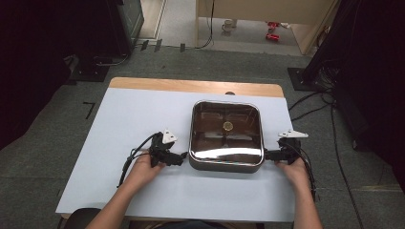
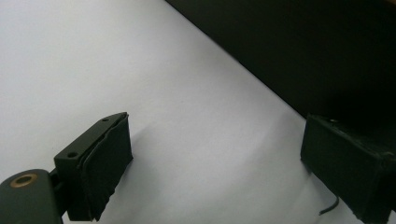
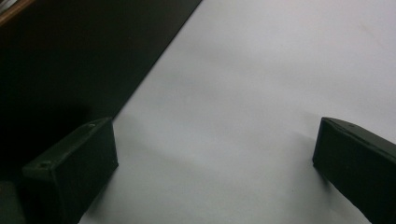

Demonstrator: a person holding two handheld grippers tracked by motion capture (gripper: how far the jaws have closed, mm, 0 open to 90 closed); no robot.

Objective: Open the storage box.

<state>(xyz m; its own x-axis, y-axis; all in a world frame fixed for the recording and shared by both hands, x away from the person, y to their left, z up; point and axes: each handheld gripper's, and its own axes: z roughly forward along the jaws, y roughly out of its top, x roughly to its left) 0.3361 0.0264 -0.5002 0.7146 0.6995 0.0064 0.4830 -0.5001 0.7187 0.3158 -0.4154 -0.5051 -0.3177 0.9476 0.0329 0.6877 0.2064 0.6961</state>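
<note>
A square, dark, glossy pan [image 1: 226, 135] with a small brass disc at its centre sits on the white table cover [image 1: 133, 119]. My left gripper [image 1: 183, 156] lies low on the cover, pointing at the pan's left wall, a finger's width from it. Its jaws stand wide apart in the left gripper view, with bare cover between them [image 2: 215, 158] and the pan's dark side [image 2: 303, 51] just beyond. My right gripper [image 1: 266, 154] points at the pan's right wall from the other side. It is open too [image 3: 215, 158], with the pan's dark wall [image 3: 70, 60] at the left.
The wooden table edge [image 1: 191, 86] shows past the cover at the far side. Grey carpet surrounds the table, with cables [image 1: 310, 107] on the floor at the right and dark stands at both far corners. Bare cover lies left of and in front of the pan.
</note>
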